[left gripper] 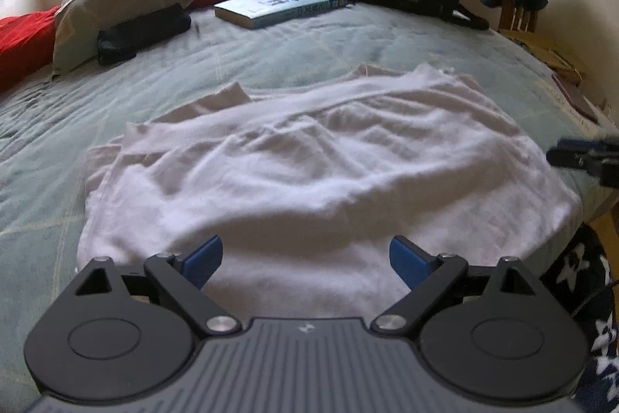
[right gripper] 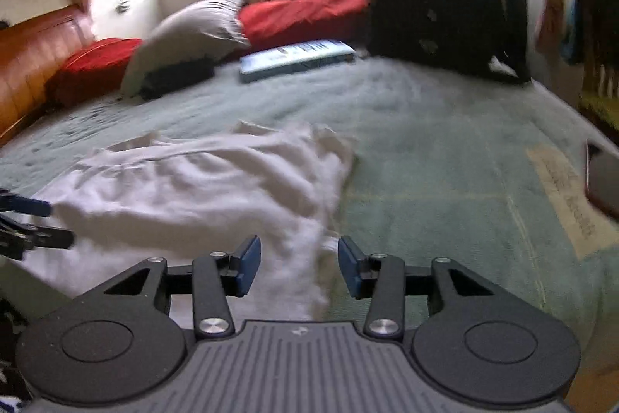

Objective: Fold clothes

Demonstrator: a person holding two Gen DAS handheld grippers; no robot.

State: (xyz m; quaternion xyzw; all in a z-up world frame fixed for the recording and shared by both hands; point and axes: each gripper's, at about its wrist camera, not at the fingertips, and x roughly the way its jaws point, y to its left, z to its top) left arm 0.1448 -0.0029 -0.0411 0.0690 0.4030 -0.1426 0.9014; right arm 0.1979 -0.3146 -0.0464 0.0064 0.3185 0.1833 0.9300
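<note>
Both tools (left gripper: 305, 260) (right gripper: 296, 266) gape empty over the white shirt (left gripper: 309, 157).

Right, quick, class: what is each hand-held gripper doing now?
Left hand-held gripper: open, holding nothing, over the white shirt.
Right hand-held gripper: open, holding nothing.

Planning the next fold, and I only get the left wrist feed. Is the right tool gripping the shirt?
Observer: No. The right tool is open, with nothing between its pads.
Operator: Where is it relative to the shirt?
Observer: At the white shirt's right edge. In the right wrist view that edge shows between the fingers.
Operator: What's beyond the red cushion on the left?
Observer: An orange-brown padded panel runs along that side.
</note>
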